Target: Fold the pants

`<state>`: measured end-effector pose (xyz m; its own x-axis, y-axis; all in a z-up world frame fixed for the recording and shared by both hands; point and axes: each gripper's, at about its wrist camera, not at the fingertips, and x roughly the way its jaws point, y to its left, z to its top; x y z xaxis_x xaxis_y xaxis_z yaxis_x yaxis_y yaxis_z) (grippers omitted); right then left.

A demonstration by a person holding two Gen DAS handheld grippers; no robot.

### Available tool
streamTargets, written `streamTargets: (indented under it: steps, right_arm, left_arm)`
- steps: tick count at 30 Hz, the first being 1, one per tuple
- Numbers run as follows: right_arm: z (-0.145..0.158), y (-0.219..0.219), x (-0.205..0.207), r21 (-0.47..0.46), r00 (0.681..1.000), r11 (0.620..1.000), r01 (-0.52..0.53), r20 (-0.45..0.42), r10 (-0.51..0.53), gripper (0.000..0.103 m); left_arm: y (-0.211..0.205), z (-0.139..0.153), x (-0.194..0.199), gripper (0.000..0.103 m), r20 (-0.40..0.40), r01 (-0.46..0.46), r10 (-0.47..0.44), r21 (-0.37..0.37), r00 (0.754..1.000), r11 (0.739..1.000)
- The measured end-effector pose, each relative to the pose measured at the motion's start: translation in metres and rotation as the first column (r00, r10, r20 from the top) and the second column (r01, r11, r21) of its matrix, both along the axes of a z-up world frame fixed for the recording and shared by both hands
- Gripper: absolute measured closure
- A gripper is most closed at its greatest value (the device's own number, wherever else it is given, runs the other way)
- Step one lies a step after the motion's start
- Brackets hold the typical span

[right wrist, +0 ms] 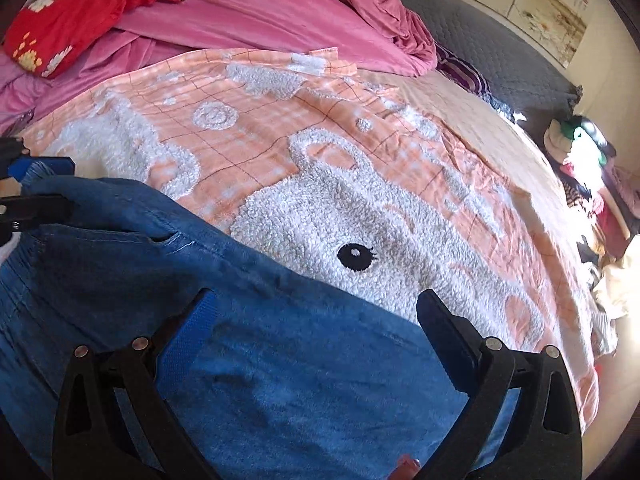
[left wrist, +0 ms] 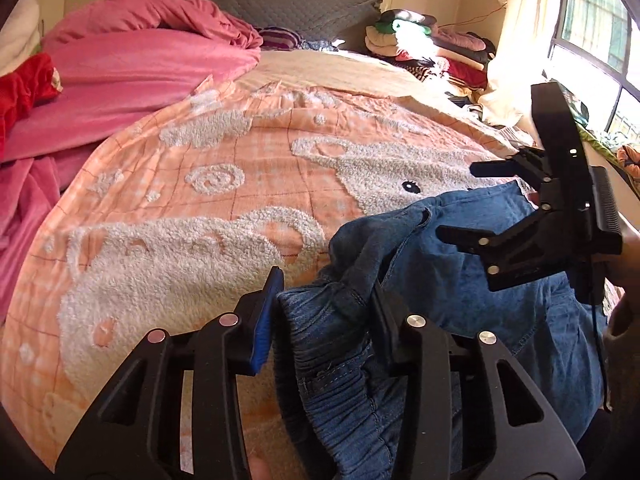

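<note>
Blue denim pants [left wrist: 460, 280] lie on the orange-and-white blanket [left wrist: 240, 168] at the near side of the bed. My left gripper [left wrist: 326, 300] stands open around the bunched elastic waistband [left wrist: 328, 360], which sits between its two fingers. My right gripper [right wrist: 316, 304] is wide open over the flat denim [right wrist: 280, 360], with nothing between its fingers. In the left wrist view the right gripper [left wrist: 460, 200] hovers over the pants at the right. In the right wrist view the left gripper [right wrist: 44, 184] shows at the left edge by the waistband.
A pink duvet [left wrist: 140, 60] and a red garment [left wrist: 24, 88] are heaped at the far left of the bed. A pile of clothes [left wrist: 420, 44] sits by the grey headboard [left wrist: 280, 4]. A window [left wrist: 592, 32] is at the right.
</note>
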<state>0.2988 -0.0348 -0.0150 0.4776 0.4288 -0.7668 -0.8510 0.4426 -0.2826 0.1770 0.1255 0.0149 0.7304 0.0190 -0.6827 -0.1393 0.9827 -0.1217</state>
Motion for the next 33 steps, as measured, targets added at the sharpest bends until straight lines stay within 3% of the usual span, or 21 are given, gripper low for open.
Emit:
streamTargets:
  steps: [3, 4, 5, 7, 8, 11, 17, 29, 33]
  right_arm:
    - [-0.011, 0.009, 0.0, -0.048, 0.998, 0.997, -0.057, -0.01, 0.056, 0.005]
    - [-0.013, 0.011, -0.001, -0.052, 0.997, 0.996, -0.074, -0.025, 0.072, 0.01]
    - [-0.015, 0.012, -0.002, -0.036, 0.995, 0.996, -0.085, -0.049, 0.083, 0.031]
    - [-0.013, 0.009, -0.003, 0.025, 0.988, 0.995, -0.092, -0.121, 0.094, 0.058]
    - [-0.011, 0.006, -0.005, 0.048, 0.987, 0.995, -0.084, -0.135, 0.09, 0.068]
    - [-0.002, -0.007, -0.015, 0.117, 0.986, 0.991, -0.063, -0.149, 0.08, 0.083]
    - [0.026, -0.045, -0.033, 0.248, 0.976, 0.968, 0.034, -0.215, 0.021, 0.087]
    - [0.043, -0.109, -0.112, 0.358, 0.954, 0.926, 0.121, -0.301, -0.008, 0.088]
    - [0.041, -0.127, -0.14, 0.365, 0.946, 0.92, 0.141, -0.325, -0.016, 0.088]
  left_arm:
    - [-0.004, 0.006, -0.005, 0.07, 0.017, 0.009, -0.009, 0.009, 1.0, 1.0]
    - [-0.004, 0.006, -0.006, 0.07, 0.019, 0.011, -0.011, 0.01, 1.0, 1.0]
    - [-0.005, 0.006, -0.007, 0.07, 0.019, 0.011, -0.011, 0.012, 1.0, 1.0]
    - [-0.006, 0.005, -0.007, 0.071, 0.017, 0.011, -0.012, 0.019, 1.0, 1.0]
    - [-0.005, 0.004, -0.007, 0.071, 0.016, 0.007, -0.007, 0.022, 1.0, 1.0]
    - [-0.004, 0.004, -0.009, 0.071, 0.017, -0.009, 0.009, 0.026, 1.0, 1.0]
    - [-0.007, 0.009, -0.017, 0.071, 0.036, -0.01, 0.009, 0.043, 0.999, 0.999]
    - [-0.027, 0.02, -0.058, 0.071, 0.072, 0.043, -0.047, 0.06, 0.996, 0.997]
    - [-0.034, 0.016, -0.076, 0.071, 0.052, 0.089, -0.09, 0.013, 0.995, 0.996]
